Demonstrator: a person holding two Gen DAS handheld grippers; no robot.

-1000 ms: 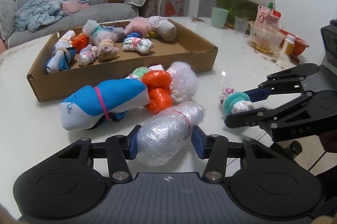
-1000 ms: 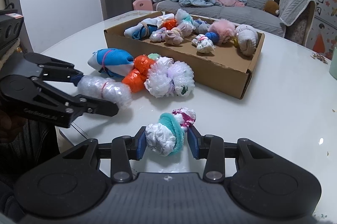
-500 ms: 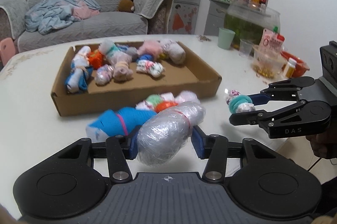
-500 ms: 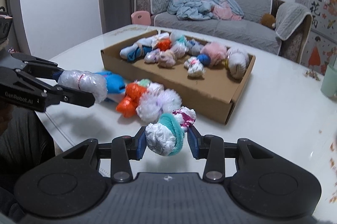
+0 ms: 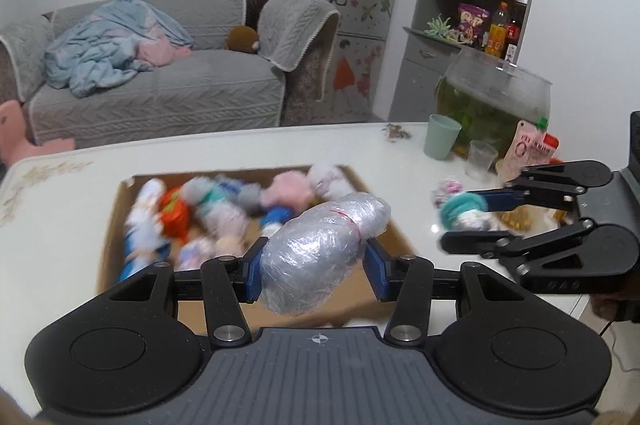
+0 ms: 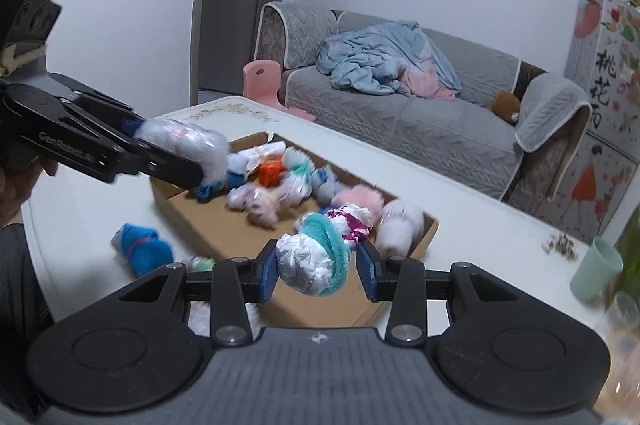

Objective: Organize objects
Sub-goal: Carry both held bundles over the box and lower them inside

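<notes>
Closest in, the left hand-held gripper (image 5: 313, 267) clamps its blue pads on a clear plastic-wrapped bundle (image 5: 320, 251), raised above the cardboard box (image 5: 112, 225). Likewise, the right hand-held gripper (image 6: 319, 267) grips a white-and-teal bundle (image 6: 314, 263) over the box's near wall. Beyond both, blurred rolled bundles (image 6: 280, 185) fill the box on the white tabletop (image 5: 240, 149); a blue sock roll (image 6: 144, 249) lies outside, left of the right hand-held gripper.
</notes>
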